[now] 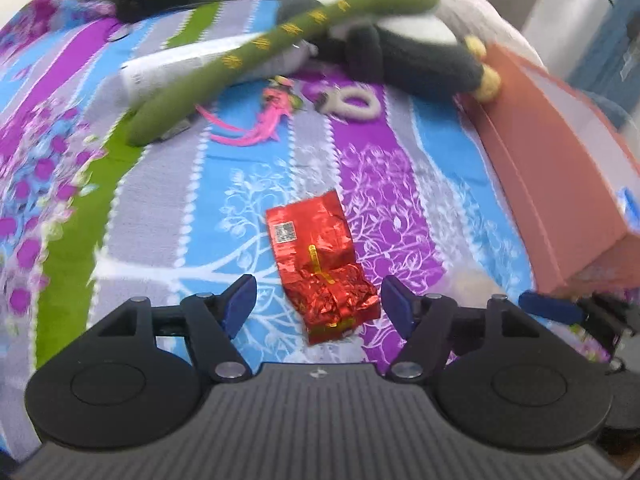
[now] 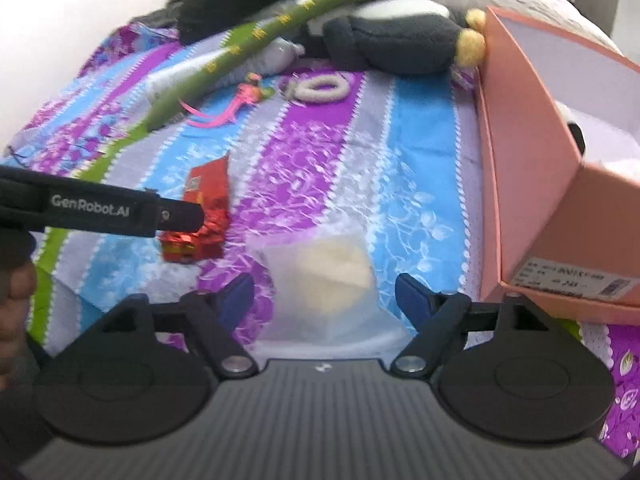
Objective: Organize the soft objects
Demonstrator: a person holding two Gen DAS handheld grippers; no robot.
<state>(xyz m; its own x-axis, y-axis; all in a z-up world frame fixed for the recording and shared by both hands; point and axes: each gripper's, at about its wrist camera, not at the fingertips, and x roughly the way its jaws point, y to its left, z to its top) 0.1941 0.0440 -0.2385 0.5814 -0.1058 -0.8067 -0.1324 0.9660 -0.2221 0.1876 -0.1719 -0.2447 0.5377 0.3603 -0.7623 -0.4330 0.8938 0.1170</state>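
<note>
Jaws of left gripper apart, straddling red foil packet on striped bedspread, probably lined up for pickup. Packet's long axis along the stripes, crumpled end nearest. Right gripper likewise apart around pale soft pouch, beside pink box, likely destination.

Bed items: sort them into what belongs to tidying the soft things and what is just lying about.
Belongs to the job:
green plush snake
dark plush toy
white fluffy ring
pale soft pad in clear bag
pink box

Just lying about:
red foil packet
white tube
pink tassel
</note>
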